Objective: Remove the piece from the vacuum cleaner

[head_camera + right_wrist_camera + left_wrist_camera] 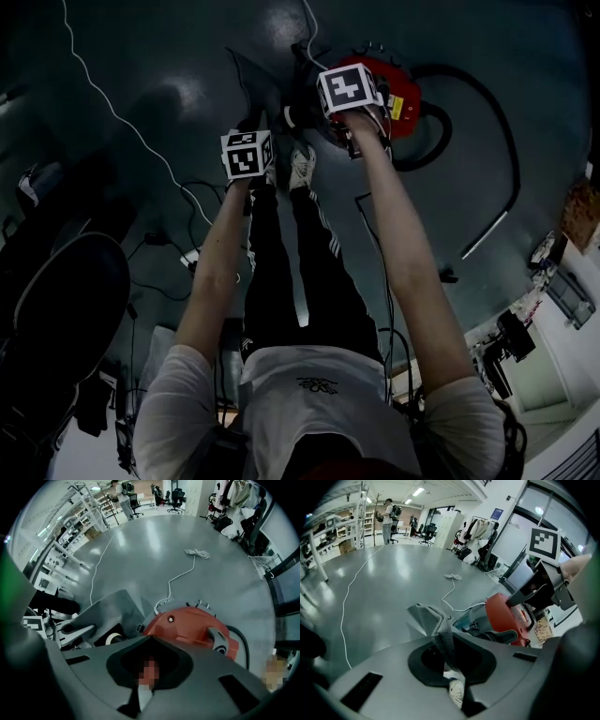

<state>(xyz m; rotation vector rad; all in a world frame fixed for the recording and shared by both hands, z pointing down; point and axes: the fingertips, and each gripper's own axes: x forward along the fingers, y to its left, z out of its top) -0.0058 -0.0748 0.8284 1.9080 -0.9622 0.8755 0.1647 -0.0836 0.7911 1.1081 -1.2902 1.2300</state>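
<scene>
The red vacuum cleaner [401,94] sits on the grey floor just past the person's feet; it also shows as the vacuum cleaner [506,617] and the vacuum cleaner [190,625]. A floppy grey fabric piece [437,623] hangs up out of my left gripper [446,660], whose jaws are shut on its lower end. In the head view that grey piece [247,77] lies just beyond the left gripper [251,131], left of the vacuum. My right gripper [351,98] hovers over the vacuum's near side; its jaws are hidden.
A black hose [487,141] loops from the vacuum to the right. A thin white cable [112,112] snakes across the floor at left. A dark chair [56,309] stands at lower left, and cluttered boxes [553,300] line the right edge.
</scene>
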